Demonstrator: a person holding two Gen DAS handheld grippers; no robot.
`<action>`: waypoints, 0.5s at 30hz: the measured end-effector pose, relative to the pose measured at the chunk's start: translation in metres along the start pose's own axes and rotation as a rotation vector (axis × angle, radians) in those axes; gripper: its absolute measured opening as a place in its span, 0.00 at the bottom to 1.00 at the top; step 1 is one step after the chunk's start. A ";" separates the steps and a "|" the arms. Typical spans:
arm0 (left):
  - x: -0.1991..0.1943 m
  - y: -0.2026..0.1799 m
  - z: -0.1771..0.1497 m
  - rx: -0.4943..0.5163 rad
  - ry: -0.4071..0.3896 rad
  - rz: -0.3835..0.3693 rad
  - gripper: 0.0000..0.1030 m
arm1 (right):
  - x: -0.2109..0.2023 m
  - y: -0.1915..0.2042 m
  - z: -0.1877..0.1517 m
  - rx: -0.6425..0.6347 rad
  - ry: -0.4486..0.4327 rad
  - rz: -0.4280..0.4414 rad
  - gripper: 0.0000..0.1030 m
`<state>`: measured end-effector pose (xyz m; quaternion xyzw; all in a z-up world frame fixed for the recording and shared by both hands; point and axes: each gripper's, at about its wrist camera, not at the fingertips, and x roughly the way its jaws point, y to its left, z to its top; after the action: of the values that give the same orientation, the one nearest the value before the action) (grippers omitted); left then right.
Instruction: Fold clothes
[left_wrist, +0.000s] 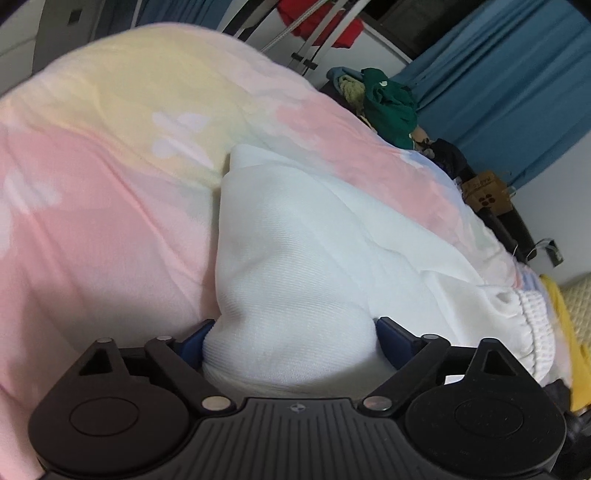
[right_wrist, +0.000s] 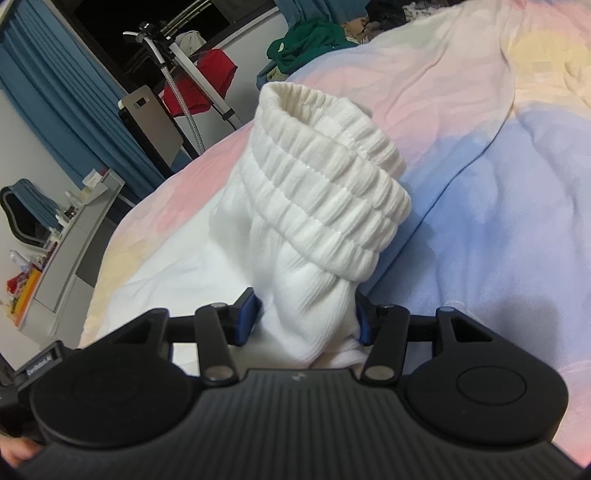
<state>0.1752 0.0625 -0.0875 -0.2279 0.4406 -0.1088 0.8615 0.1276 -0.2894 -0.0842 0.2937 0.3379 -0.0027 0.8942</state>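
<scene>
White trousers (left_wrist: 295, 258) with a ribbed elastic waistband (right_wrist: 325, 184) lie on a pastel bedspread (left_wrist: 92, 203). My left gripper (left_wrist: 291, 339) is shut on a bunch of the white leg cloth, which bulges between its blue pads. My right gripper (right_wrist: 306, 317) is shut on the cloth just below the waistband and holds the waistband standing up above the bedspread (right_wrist: 498, 184). The waistband also shows at the right edge of the left wrist view (left_wrist: 532, 314).
A heap of green and other clothes (left_wrist: 388, 103) lies at the bed's far edge, also in the right wrist view (right_wrist: 306, 40). Blue curtains (left_wrist: 509, 92), a garment stand with a red item (right_wrist: 207, 81), a cardboard box (left_wrist: 487, 195) and a grey shelf unit (right_wrist: 70, 251) surround the bed.
</scene>
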 end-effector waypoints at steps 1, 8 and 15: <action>-0.001 -0.003 -0.001 0.014 -0.007 0.008 0.85 | -0.001 0.001 0.000 -0.006 -0.004 -0.004 0.52; -0.011 -0.021 -0.005 0.099 -0.056 0.033 0.67 | -0.011 0.010 0.002 -0.050 -0.038 -0.010 0.43; -0.036 -0.048 -0.007 0.188 -0.126 -0.012 0.55 | -0.037 0.020 0.021 -0.046 -0.083 0.008 0.35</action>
<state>0.1488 0.0324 -0.0418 -0.1552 0.3721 -0.1401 0.9044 0.1156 -0.2916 -0.0385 0.2742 0.2994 -0.0037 0.9139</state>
